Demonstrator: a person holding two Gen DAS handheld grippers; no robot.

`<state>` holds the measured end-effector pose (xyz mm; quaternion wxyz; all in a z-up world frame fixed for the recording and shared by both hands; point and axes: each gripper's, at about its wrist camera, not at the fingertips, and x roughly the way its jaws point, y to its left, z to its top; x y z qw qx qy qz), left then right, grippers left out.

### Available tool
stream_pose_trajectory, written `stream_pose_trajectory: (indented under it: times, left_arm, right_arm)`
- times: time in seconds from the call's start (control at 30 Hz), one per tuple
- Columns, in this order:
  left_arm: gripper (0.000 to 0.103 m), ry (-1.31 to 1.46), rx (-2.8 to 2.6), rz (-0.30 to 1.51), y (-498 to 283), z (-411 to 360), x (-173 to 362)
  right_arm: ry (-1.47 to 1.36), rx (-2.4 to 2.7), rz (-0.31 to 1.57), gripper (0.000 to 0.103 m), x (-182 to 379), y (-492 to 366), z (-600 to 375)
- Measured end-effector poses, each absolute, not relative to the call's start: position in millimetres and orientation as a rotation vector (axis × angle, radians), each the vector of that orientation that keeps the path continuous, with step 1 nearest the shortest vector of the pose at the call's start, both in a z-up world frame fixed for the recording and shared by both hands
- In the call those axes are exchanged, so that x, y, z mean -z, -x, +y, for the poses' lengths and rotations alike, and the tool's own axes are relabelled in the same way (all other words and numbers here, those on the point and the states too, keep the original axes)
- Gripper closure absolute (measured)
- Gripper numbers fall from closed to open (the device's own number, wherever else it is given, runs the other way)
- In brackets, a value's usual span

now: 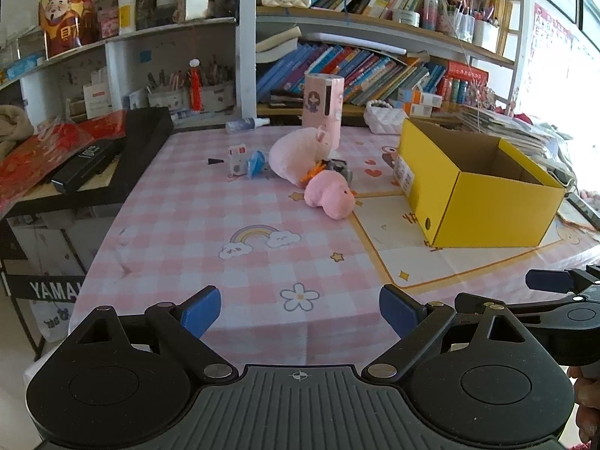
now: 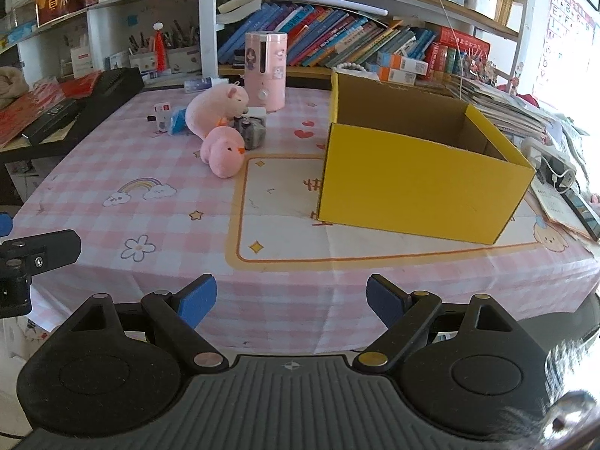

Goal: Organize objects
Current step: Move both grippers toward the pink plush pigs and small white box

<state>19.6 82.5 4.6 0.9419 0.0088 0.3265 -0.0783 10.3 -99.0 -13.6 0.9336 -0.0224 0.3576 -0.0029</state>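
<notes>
Left tool (image 1: 300,309): fingers spread wide, nothing between, over near table (image 1: 187,225) edge. Right tool (image 2: 290,298): likewise spread, empty, over near edge.

Yellow cardboard box (image 2: 420,180): open top, inside looks empty, right half of table on cream panel of pink checked cloth.

Cluster left of box, mid-table: large pink plush (image 1: 296,152) lying; small pink chick plush (image 2: 223,152) just in front; grey gadget (image 2: 253,131) touching both; small white-red carton (image 1: 237,157) and blue item (image 1: 256,161) beside them; tall pink canister (image 2: 265,71) upright behind. Bookshelf (image 2: 337,37) behind table.
</notes>
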Motion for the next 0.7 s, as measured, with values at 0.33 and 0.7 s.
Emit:
stream_pose_trajectory:
  times: [0.33, 0.7]
  left_arm:
    - [0.01, 0.003, 0.137, 0.653, -22, 101, -6]
    - [0.01, 0.03, 0.118, 0.665, -33, 112, -2]
  right_arm:
    - [0.062, -0.022, 0.715, 0.016, 10, -17, -81]
    - [0.1, -0.062, 0.724, 0.016, 12, -30, -66]
